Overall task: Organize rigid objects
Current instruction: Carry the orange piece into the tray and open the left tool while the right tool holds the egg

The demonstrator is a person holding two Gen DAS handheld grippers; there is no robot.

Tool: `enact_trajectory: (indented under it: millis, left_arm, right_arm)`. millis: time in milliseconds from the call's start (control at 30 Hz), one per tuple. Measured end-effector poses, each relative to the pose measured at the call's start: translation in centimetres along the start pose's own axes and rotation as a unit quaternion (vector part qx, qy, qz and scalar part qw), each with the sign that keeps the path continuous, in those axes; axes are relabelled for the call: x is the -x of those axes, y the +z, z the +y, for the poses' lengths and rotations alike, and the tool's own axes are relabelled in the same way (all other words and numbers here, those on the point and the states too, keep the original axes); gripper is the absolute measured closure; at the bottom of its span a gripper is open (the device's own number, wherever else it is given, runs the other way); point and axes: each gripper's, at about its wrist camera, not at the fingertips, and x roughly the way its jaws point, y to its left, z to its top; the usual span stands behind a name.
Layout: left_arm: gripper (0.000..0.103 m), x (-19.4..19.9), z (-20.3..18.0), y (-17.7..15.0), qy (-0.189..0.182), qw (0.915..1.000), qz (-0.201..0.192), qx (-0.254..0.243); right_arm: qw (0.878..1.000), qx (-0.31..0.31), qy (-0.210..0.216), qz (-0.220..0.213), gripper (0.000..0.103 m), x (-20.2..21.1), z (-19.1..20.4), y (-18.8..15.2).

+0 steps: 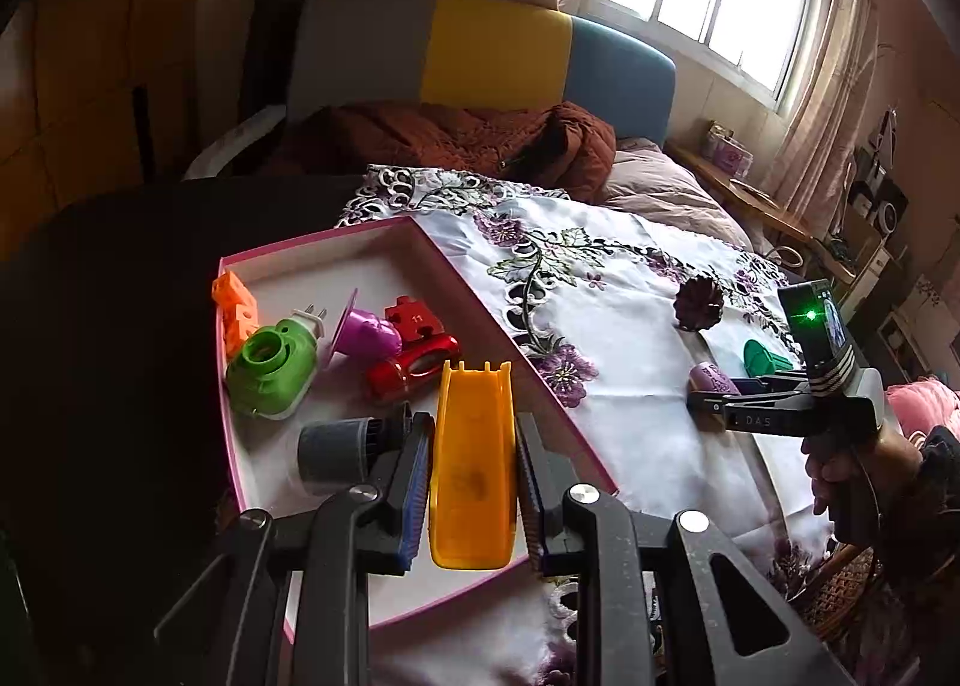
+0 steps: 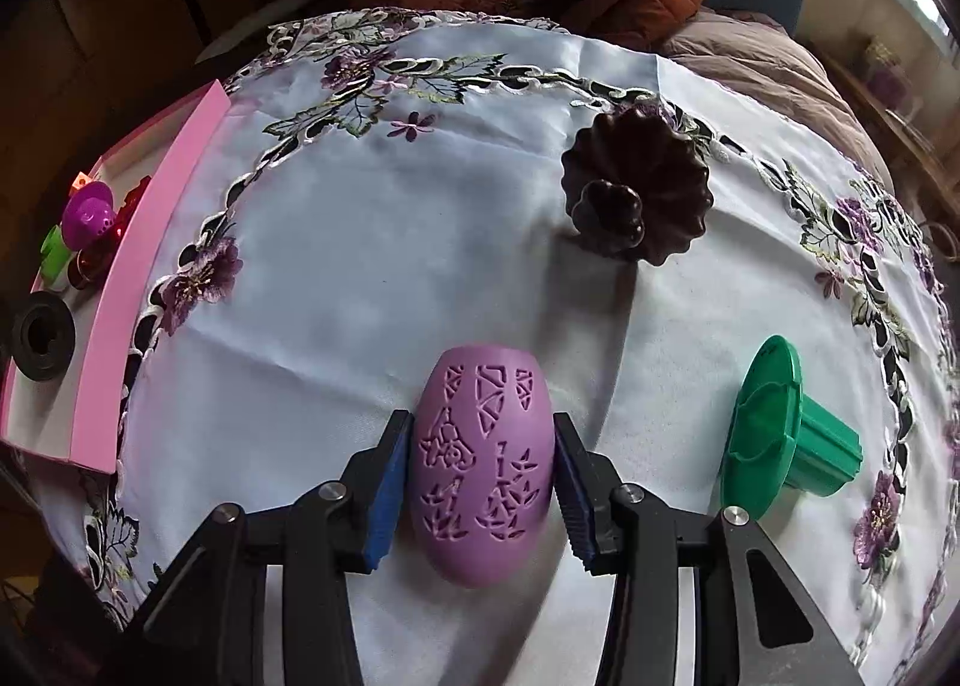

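The left gripper [image 1: 474, 482] clamps a yellow plastic chute [image 1: 472, 467] above the pink-rimmed cardboard tray [image 1: 543, 386]. Right of that tray, the right gripper [image 2: 480, 482] clamps a carved purple plastic egg [image 2: 481, 470].

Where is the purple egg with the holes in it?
In the right wrist view the purple egg lies on the flowered tablecloth, between the right gripper's jaws, with the green plastic piece to its right and the dark fluted dish beyond it.

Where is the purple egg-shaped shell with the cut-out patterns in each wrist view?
Left wrist: purple egg shell at right, beside the right hand-held gripper.
Right wrist: bottom centre, between the blue pads.
Shared landmark: dark fluted dish beyond it.
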Motion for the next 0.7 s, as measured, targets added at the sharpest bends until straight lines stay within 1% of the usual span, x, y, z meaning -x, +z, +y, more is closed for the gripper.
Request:
enact_trajectory:
  millis: [333, 467, 700]
  left_arm:
    - [0.078, 0.1, 0.9, -0.4, 0.014, 0.9999, 0.004, 0.007]
    - [0.078, 0.6, 2.5, -0.7, 0.010, 0.9994, 0.006, 0.032]
    - [0.078, 2.2, 7.0, -2.1, 0.029, 0.9950, 0.004, 0.095]
  right_arm:
    - [1.000, 0.006, -0.003, -0.003, 0.056, -0.1, 0.0, 0.1]
    - [1.000, 0.007, -0.004, -0.003, 0.056, 0.0, 0.0, 0.1]
    - [1.000, 0.010, -0.006, -0.005, 0.056, 0.0, 0.0, 0.1]
